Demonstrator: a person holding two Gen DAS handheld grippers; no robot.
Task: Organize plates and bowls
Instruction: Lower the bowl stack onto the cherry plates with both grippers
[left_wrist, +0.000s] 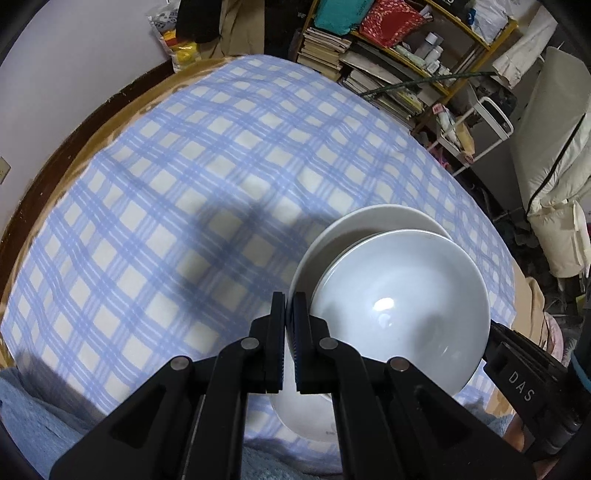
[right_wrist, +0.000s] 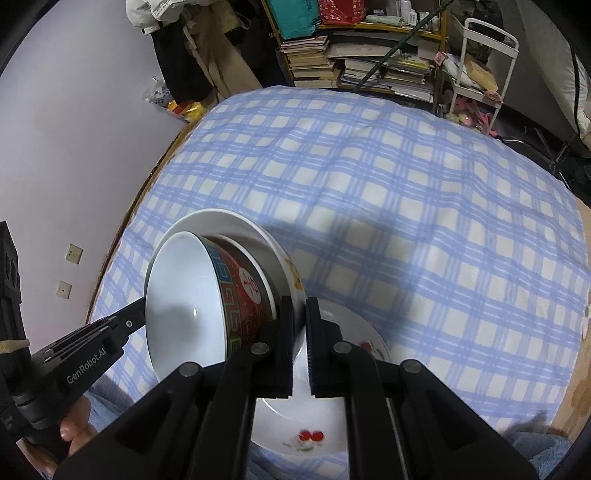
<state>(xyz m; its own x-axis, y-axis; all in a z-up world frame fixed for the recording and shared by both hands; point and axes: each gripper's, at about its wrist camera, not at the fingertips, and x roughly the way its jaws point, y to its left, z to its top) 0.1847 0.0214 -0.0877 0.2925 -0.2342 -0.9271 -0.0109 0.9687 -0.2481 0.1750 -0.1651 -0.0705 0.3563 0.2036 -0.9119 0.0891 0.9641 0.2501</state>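
Observation:
A white bowl (left_wrist: 399, 306) with a red and teal patterned outside (right_wrist: 240, 295) is nested in a larger white bowl (left_wrist: 369, 218), and both are held tilted above the blue checked tablecloth (left_wrist: 207, 173). My left gripper (left_wrist: 289, 306) is shut on the left rim of the stack. My right gripper (right_wrist: 300, 314) is shut on its right rim (right_wrist: 291, 280). The right gripper also shows at the right of the left wrist view (left_wrist: 517, 369), and the left gripper at the left of the right wrist view (right_wrist: 92, 347). A white plate with red cherries (right_wrist: 314, 424) lies flat below the stack.
The round table's wooden edge (left_wrist: 110, 110) shows at the left. Shelves of books and bags (left_wrist: 388, 55) stand behind the table, with a white cart (right_wrist: 484, 62) to their right. A blue towel (left_wrist: 33, 417) lies at the near edge.

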